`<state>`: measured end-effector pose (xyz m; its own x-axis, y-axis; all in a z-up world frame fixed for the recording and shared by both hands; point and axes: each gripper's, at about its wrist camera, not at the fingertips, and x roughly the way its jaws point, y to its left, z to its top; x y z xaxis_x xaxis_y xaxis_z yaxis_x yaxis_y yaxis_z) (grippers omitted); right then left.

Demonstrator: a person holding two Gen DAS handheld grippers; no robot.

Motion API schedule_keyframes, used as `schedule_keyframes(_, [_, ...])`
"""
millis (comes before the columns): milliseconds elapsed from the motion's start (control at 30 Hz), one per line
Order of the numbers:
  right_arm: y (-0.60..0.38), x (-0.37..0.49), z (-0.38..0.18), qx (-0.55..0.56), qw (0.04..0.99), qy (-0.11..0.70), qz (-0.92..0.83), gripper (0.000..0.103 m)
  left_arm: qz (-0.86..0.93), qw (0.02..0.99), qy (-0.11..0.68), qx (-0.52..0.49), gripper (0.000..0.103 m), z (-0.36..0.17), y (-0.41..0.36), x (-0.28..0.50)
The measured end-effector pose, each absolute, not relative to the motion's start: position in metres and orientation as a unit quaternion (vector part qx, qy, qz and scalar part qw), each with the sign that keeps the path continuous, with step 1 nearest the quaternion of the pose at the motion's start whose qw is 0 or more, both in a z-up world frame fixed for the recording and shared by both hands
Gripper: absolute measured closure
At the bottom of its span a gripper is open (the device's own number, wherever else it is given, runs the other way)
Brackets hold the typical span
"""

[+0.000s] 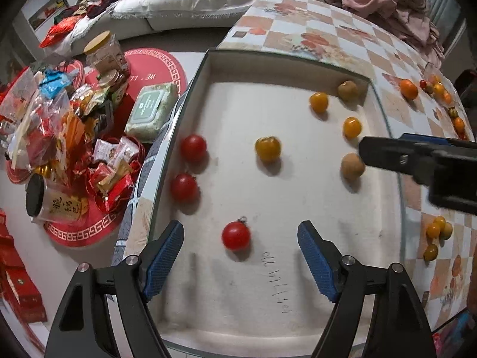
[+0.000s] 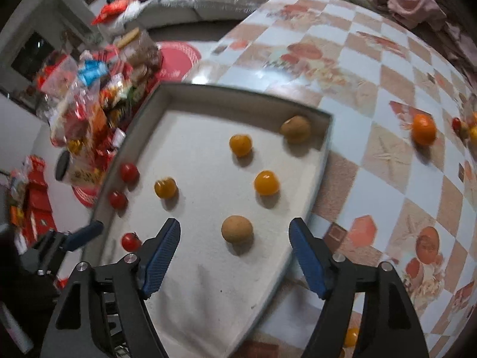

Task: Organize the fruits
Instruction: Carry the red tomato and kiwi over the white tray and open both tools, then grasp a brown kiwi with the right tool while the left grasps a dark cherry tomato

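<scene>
- Checkered cloth covers the table (image 2: 387, 68), and a shallow tray (image 1: 208, 59) lined in white sits on it.
- Left gripper (image 1: 240, 249) hangs over the tray with its jaws spread wide, gripping nothing; a red tomato (image 1: 235, 235) lies between the fingertips, untouched.
- Right gripper (image 2: 234, 240) is just as wide apart and empty, a brown fruit (image 2: 237, 228) lying between its tips.
- Yellow tomatoes (image 2: 266, 182) lie at twelve o'clock of the brown fruit.
- At two o'clock, an orange (image 2: 423, 129) sits on the cloth outside the tray.
</scene>
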<state>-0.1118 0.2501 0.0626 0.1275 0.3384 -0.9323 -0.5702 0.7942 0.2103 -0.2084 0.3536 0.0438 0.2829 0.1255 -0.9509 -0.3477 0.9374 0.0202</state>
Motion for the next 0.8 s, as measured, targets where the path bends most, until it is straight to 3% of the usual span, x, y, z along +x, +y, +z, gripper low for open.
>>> schedule_keyframes(367, [0.137, -0.099, 0.077, -0.027, 0.777, 0.594, 0.206, 0.024, 0.067, 0.821, 0.564, -0.049, 0.023, 0.072, 0.283, -0.173])
schedule_keyframes(800, [0.024, -0.131, 0.059, -0.018, 0.776, 0.619, 0.121, 0.024, -0.041, 0.819, 0.573, 0.001, 0.023, 0.073, 0.194, -0.165])
